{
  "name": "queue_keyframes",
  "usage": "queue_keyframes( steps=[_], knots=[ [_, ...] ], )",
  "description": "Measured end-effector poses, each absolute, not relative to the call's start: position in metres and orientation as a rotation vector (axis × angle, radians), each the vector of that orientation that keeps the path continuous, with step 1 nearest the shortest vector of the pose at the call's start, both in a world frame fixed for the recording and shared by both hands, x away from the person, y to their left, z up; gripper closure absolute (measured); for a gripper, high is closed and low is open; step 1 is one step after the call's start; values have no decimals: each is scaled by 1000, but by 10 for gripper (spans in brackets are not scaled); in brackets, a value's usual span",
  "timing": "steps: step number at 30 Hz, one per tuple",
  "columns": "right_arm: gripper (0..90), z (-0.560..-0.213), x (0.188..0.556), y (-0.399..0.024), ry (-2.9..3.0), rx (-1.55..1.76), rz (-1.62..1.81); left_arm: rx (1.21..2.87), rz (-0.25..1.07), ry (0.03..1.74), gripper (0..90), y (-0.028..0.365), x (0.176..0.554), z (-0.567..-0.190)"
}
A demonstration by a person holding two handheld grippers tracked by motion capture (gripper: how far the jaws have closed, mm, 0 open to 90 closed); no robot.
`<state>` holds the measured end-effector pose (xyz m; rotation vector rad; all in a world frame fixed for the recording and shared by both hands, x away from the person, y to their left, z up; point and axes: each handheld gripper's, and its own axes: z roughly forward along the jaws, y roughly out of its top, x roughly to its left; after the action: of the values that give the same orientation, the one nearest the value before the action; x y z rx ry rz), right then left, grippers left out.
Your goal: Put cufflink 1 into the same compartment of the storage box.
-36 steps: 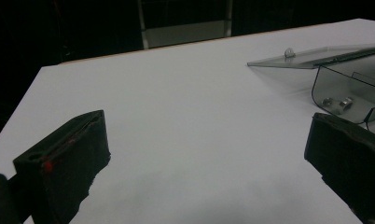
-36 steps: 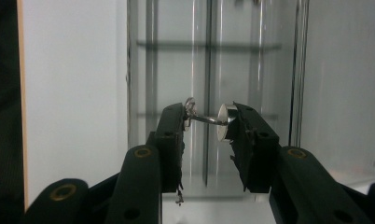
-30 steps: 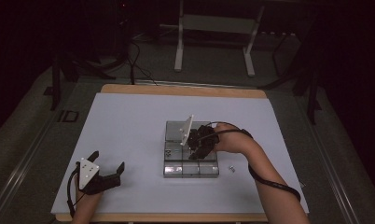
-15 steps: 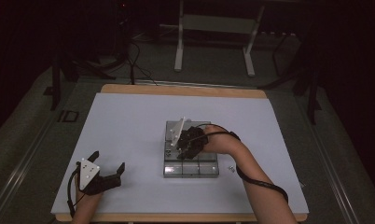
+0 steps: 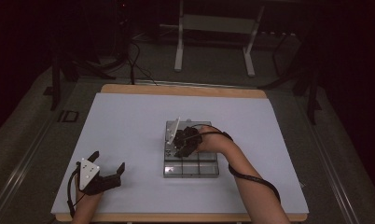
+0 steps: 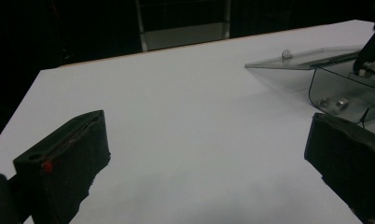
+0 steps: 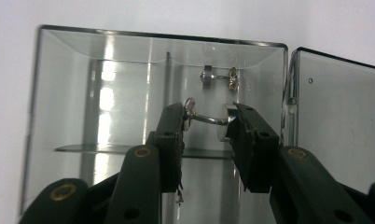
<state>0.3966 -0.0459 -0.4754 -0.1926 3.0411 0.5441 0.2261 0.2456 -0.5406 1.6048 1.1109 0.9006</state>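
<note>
Jaws of the right gripper [image 7: 208,122] pinch a small metal piece [image 7: 209,117] above the clear box [image 7: 64,93], not yet set down; left gripper [image 5: 108,173] jaws spread, idle.

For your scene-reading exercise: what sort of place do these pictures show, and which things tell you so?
Probably a lab or recording studio rather than a home: a white-covered table in a dark room, metal stand legs behind it, and a hand-held left gripper trailing a cable.
</note>
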Motion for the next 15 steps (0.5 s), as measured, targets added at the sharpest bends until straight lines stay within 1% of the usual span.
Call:
queue_keyframes(
  steps=[15],
  knots=[
    [643,-499,405,-36,3085,-174,468,1607,897,1107,9,246,226,-541]
  ],
)
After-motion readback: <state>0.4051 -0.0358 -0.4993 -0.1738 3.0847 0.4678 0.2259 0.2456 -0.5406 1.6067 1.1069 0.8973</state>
